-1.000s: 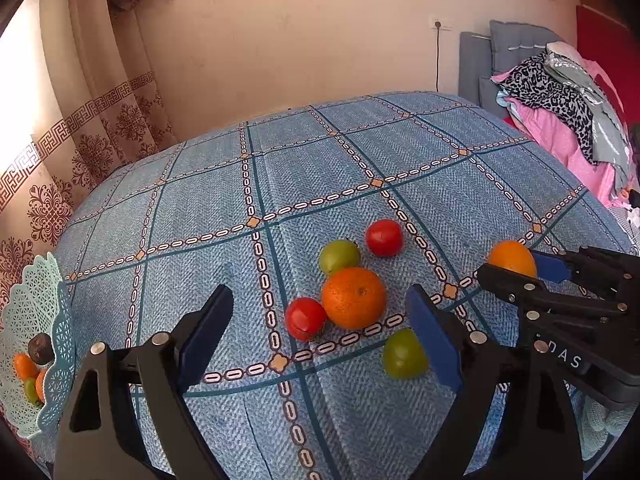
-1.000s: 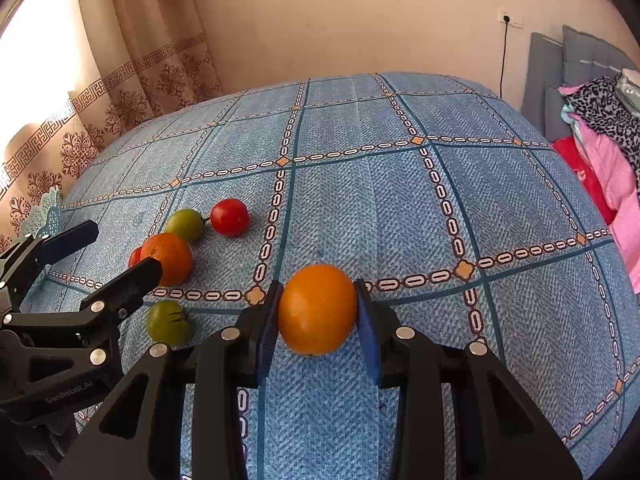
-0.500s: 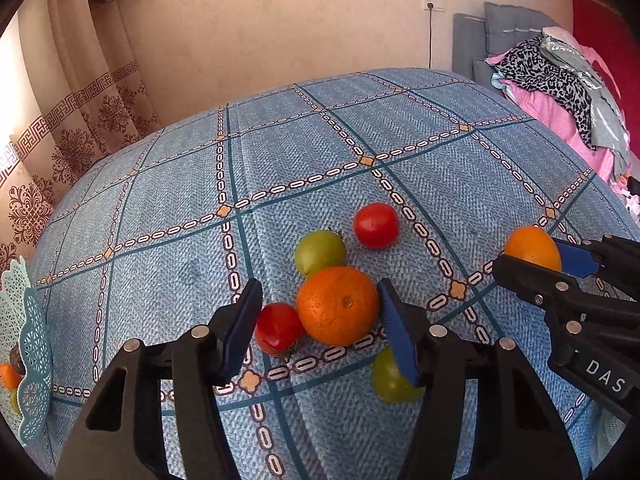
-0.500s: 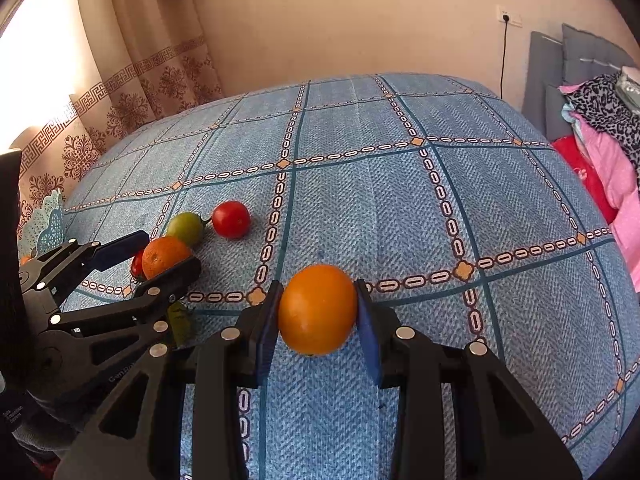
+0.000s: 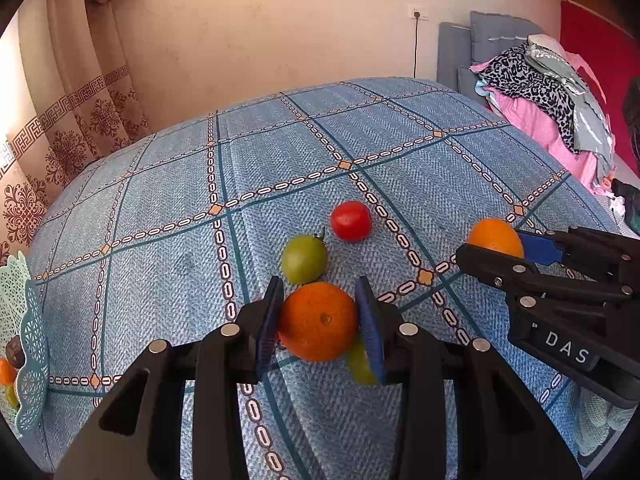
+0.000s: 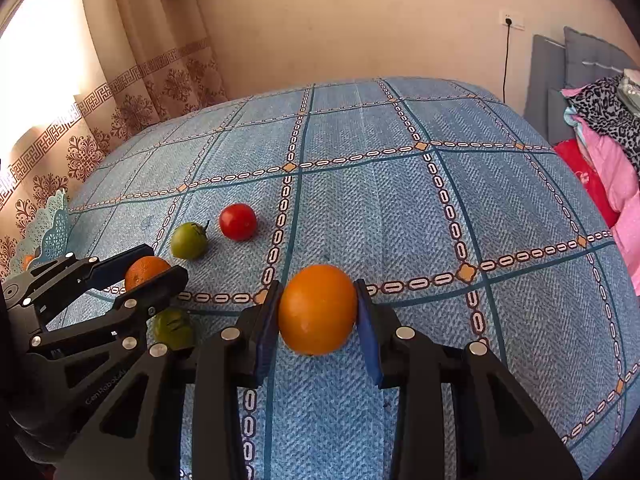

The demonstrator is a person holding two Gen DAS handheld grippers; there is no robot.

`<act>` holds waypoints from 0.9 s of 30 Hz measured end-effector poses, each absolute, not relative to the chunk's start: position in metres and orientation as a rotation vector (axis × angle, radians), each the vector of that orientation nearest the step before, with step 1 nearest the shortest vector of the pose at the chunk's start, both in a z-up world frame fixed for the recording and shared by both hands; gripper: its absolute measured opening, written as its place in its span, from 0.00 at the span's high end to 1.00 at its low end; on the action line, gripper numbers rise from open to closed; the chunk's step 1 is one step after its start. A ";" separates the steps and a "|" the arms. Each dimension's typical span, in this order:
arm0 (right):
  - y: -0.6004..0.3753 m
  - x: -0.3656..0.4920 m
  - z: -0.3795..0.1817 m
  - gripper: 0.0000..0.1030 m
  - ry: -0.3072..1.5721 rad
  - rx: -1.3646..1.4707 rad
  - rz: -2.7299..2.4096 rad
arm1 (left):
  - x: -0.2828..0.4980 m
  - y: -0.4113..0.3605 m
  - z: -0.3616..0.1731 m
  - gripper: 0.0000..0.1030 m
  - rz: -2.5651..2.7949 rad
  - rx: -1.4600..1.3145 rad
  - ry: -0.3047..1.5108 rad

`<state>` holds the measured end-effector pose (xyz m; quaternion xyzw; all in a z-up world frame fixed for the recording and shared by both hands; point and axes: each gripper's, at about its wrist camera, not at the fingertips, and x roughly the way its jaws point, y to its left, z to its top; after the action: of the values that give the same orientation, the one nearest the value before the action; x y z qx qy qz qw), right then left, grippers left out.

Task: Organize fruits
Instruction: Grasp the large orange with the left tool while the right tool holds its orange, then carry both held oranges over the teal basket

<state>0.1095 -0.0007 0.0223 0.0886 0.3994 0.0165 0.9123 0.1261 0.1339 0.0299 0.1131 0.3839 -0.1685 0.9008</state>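
Note:
My left gripper (image 5: 319, 322) is shut on a dark orange (image 5: 318, 321) on the blue patterned cloth (image 5: 168, 208); the same orange (image 6: 145, 272) shows between its fingers in the right wrist view. My right gripper (image 6: 317, 310) is shut on a lighter orange (image 6: 317, 309), which appears at the right (image 5: 495, 237) in the left wrist view. A green tomato (image 5: 304, 259) and a red tomato (image 5: 351, 221) lie just beyond the left gripper. Another green fruit (image 5: 360, 364) sits partly hidden behind the left gripper's right finger.
A pale green lattice basket (image 5: 24, 364) holding a few small fruits stands at the far left edge; its rim (image 6: 48, 228) also shows in the right wrist view. A pile of clothes (image 5: 544, 96) and grey cushions lie at the right. Curtains hang at the left.
My left gripper moved forward and closed its fingers onto the dark orange, hiding the red tomato beside it. My right gripper stayed shut on the lighter orange, almost still.

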 end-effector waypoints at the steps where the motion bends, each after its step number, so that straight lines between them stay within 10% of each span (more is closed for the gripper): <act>1: -0.001 0.109 0.023 0.65 0.822 0.183 0.035 | 0.126 0.136 0.032 0.63 -0.350 0.219 0.796; 27: -0.009 0.096 0.038 0.65 0.743 0.216 0.080 | 0.115 0.224 0.093 0.63 -0.219 -0.019 0.701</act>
<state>0.0963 -0.0087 0.0376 0.1053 0.3623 0.0388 0.9253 0.1149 0.2245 0.0933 -0.0094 0.3428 -0.1070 0.9333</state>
